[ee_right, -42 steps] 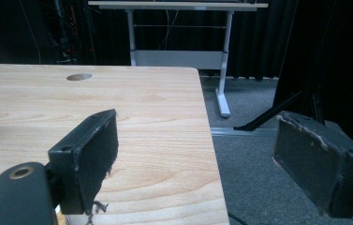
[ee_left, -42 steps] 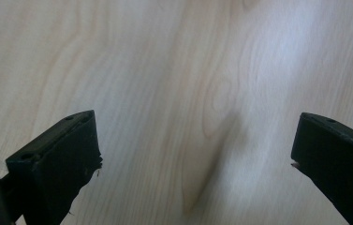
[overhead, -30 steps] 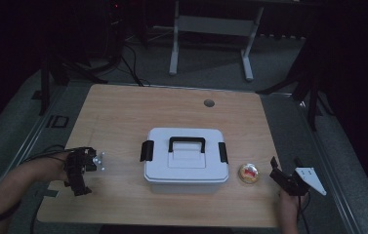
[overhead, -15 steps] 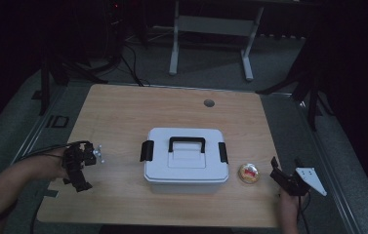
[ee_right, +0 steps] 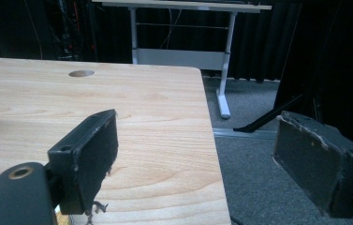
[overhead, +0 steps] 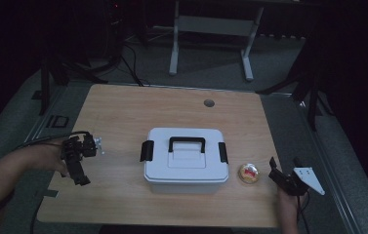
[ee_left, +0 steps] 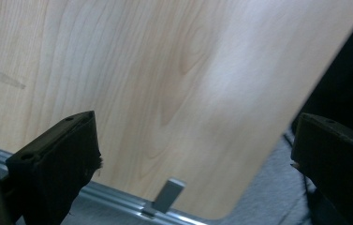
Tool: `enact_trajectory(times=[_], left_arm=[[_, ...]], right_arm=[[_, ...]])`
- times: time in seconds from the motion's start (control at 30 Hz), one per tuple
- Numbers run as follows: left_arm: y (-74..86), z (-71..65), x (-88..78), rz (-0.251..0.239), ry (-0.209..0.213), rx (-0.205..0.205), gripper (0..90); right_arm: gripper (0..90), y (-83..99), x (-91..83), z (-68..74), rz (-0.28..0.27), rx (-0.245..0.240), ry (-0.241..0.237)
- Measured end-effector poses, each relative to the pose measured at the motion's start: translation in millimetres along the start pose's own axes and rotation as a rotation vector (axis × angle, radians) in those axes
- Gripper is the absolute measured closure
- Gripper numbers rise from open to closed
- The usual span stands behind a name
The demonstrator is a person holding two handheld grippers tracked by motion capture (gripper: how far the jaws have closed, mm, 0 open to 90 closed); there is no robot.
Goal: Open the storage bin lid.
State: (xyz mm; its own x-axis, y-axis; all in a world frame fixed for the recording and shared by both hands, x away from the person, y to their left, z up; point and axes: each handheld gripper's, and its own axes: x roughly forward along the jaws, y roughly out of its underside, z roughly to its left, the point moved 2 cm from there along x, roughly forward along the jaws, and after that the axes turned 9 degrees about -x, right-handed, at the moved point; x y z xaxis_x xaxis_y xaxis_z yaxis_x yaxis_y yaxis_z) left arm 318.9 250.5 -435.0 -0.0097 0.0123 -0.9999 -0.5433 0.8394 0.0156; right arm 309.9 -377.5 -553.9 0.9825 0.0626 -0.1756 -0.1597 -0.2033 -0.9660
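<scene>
On a wooden tabletop (overhead: 123, 122), a white lidded box (overhead: 185, 161) sits between the two grippers, apart from both. The left gripper (overhead: 76, 158) and right gripper (overhead: 283, 178) hover with jaws released, a small round container (overhead: 249, 173) just beside the right.

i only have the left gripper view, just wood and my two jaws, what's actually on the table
Observer: A white lidded box with a black handle sits mid-table in the high view.
Operator: anything else near it
Observer: A small round orange-and-red thing lies just right of the box, apart from it.
Operator: where's the other hand
Observer: The right tongs sit at the table's right front corner, just right of that round thing, jaws wide open and holding nothing.
Operator: and mine
Observer: The left tongs are over the table's left front part, well left of the box, jaws open.
</scene>
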Motion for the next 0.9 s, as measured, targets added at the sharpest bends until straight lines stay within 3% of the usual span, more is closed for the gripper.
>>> enact_trajectory(times=[0.2, 0.27, 0.4, 0.47, 0.63, 0.9], left_arm=[[-6.9, -1.6, -20.6, -0.001, -0.007, 0.004, 0.7], [-10.0, -2.4, -27.6, -0.009, 0.013, 0.007, 0.7], [-18.2, -4.7, -38.3, -0.005, -0.006, 0.028, 0.7], [-23.7, -5.8, -42.9, -0.013, 0.009, 0.032, 0.7], [-40.5, -9.2, -53.6, -0.040, 0.017, 0.065, 0.7], [-63.4, -17.3, -64.9, -0.040, 0.012, 0.120, 0.7]], right_arm=[[13.8, -0.2, 0.4, 0.2, 0.004, -0.001, -0.002], [13.8, -0.2, 0.4, 0.5, 0.004, -0.004, 0.000], [13.8, -0.2, 0.7, 0.5, 0.006, -0.009, 0.000], [13.8, -0.3, 0.7, 1.0, 0.006, -0.012, 0.001], [14.0, -0.4, 0.9, 1.3, 0.004, -0.026, -0.004], [14.0, -0.4, 0.7, 1.6, 0.005, -0.026, -0.001]])
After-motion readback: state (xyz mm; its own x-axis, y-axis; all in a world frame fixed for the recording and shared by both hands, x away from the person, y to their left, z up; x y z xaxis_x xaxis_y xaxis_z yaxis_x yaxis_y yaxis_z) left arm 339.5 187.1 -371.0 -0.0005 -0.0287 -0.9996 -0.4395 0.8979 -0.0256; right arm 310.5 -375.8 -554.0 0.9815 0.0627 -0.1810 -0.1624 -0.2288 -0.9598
